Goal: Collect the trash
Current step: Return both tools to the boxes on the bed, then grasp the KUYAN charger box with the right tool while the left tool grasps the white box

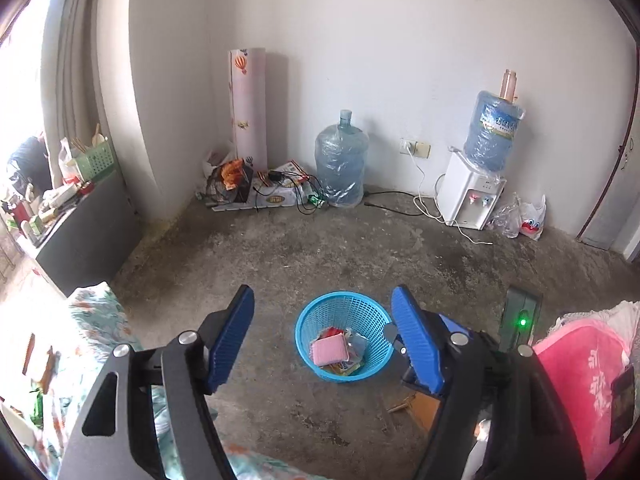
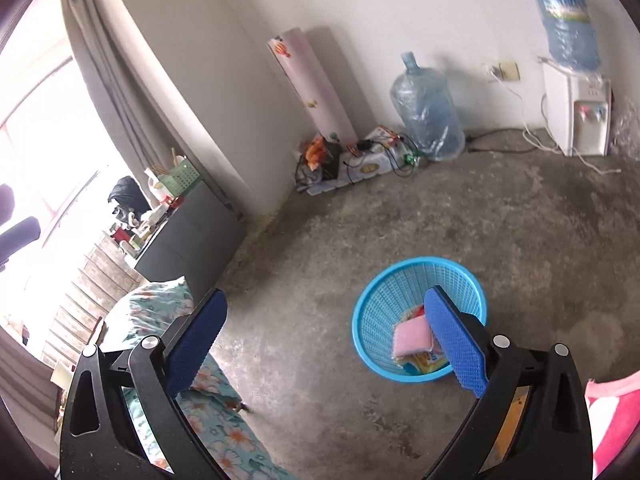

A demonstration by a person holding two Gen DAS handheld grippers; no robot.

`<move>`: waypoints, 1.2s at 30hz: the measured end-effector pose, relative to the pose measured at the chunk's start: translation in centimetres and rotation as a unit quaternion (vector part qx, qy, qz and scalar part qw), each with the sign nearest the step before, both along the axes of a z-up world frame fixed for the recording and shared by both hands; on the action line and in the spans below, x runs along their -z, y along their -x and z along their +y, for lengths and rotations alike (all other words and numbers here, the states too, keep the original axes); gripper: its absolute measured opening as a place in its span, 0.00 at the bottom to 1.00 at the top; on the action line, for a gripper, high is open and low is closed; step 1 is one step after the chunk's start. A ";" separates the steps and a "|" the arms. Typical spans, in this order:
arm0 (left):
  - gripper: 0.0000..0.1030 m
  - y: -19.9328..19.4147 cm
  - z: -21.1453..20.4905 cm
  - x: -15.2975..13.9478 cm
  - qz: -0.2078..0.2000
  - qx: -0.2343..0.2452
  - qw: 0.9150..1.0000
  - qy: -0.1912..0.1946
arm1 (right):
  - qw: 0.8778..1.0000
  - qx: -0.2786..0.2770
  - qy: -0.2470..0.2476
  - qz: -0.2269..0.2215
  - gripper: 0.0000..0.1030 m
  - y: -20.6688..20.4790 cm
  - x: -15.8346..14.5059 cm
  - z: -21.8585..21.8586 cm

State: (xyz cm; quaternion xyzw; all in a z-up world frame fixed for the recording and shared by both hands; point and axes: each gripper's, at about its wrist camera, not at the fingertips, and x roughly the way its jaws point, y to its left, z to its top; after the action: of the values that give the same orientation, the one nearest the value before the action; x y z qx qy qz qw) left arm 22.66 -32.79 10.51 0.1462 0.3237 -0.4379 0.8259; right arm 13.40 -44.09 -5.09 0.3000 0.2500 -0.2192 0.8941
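Below and ahead of both grippers, the blue basket (image 1: 343, 336) sits on the floor (image 1: 280, 264), trash inside. Left gripper (image 1: 322, 336) frames it at lower centre; right gripper (image 2: 326, 340) has it lower right. Both jaws gape, empty.

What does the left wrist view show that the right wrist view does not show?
Only the left wrist view shows the white plastic bag beside the water dispenser and a black device with a green light. Only the right wrist view shows the bright window behind the grey curtain. Both show the blue basket holding a pink sponge, and open, empty grippers.
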 end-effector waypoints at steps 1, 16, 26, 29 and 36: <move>0.71 0.5 1.8 -1.0 -0.009 -0.008 1.000 0.002 | 1.000 -0.010 0.010 -0.005 0.92 0.1 -0.9 0.9; 0.75 5.1 30.4 -7.3 -0.040 -0.241 0.968 0.050 | 0.971 -0.230 0.052 -0.031 0.92 -0.9 -7.3 14.2; 0.75 7.4 44.9 -3.9 0.007 -0.363 0.928 0.084 | 0.922 -0.384 -0.041 -0.034 0.92 -2.5 -8.4 22.5; 0.75 7.1 46.9 -2.2 0.029 -0.375 0.922 0.087 | 0.907 -0.413 -0.076 -0.030 0.92 -2.8 -8.4 24.2; 0.75 5.2 49.5 2.0 0.069 -0.384 0.916 0.094 | 0.878 -0.458 -0.138 -0.008 0.91 -3.6 -7.9 27.4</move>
State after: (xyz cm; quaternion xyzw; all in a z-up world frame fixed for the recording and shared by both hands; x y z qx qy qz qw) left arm 17.42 16.75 8.48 -0.0987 0.3684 -0.1244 0.9160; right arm 17.03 -16.71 2.84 0.2744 0.3799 0.2538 0.8461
